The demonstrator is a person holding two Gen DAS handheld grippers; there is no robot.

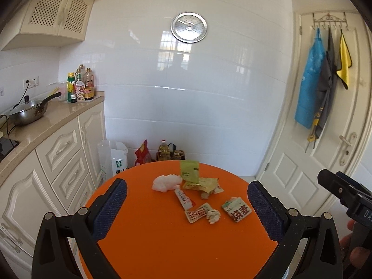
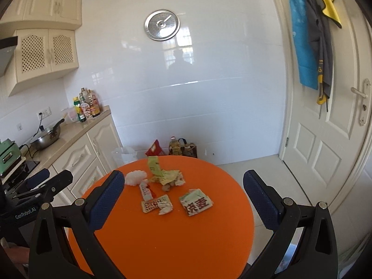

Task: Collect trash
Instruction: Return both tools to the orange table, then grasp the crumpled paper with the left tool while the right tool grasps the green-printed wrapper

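I hold my left gripper and my right gripper over the near part of the round orange table, both spread wide with nothing between the blue pads. The trash sits well beyond the fingertips, toward the far middle of the table: a white crumpled tissue at far left, a green sachet standing tilted behind a yellow crumpled wrapper, a white and red tube wrapper, a red-patterned packet touching a small paper ball, and at right a folded packet with large red Chinese characters.

Only my right view shows the green appliance on the counter at far left, the range hood edge, and "GenRobot.AI" printed on the left gripper's body. Only my left view shows the hook rack atop the door and the white sack with its green logo. The bottle labels are too small to read.
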